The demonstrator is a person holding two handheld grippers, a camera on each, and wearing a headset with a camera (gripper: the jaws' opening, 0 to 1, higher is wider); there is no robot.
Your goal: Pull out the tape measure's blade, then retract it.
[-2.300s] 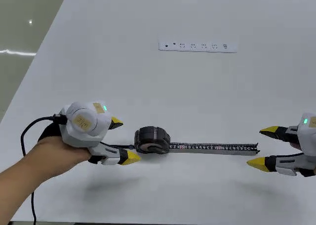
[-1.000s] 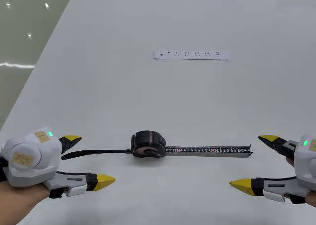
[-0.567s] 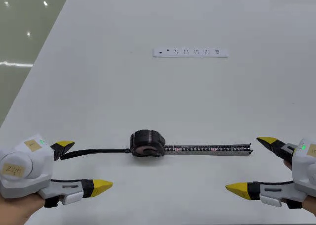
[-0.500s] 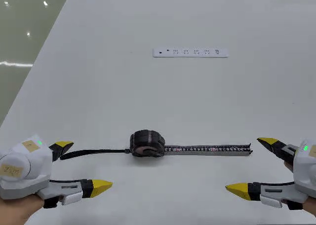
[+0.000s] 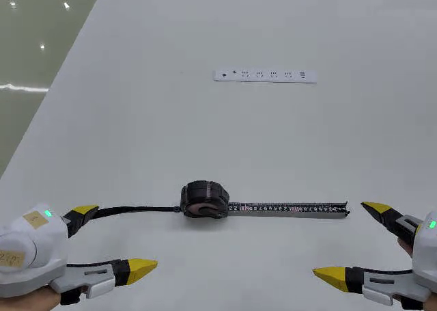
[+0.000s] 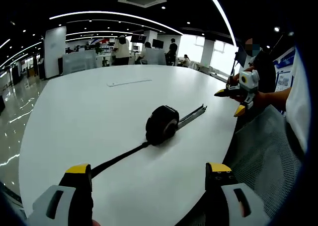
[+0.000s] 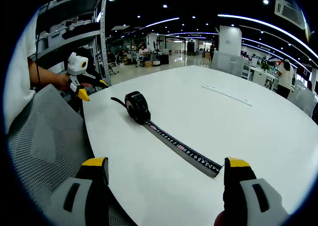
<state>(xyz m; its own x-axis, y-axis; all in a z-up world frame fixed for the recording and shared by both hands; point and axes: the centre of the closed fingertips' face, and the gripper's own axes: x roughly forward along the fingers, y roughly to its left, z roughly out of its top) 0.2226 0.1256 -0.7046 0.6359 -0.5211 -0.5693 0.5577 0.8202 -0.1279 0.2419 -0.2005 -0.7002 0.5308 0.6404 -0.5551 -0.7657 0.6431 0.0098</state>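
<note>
A black tape measure lies on the white table. Its blade stretches out to the right, and a black wrist strap trails left. My left gripper is open at the near left, its far fingertip beside the strap's end. My right gripper is open at the near right, a little short of the blade's tip. Neither holds anything.
A white power strip lies farther back on the table. The table's near edge runs just under both grippers. Glossy floor lies off the left edge. People and desks stand in the far background.
Both grippers have drawn back toward me and away from the tape measure, staying open. The tape measure and its extended blade lie unmoved.
</note>
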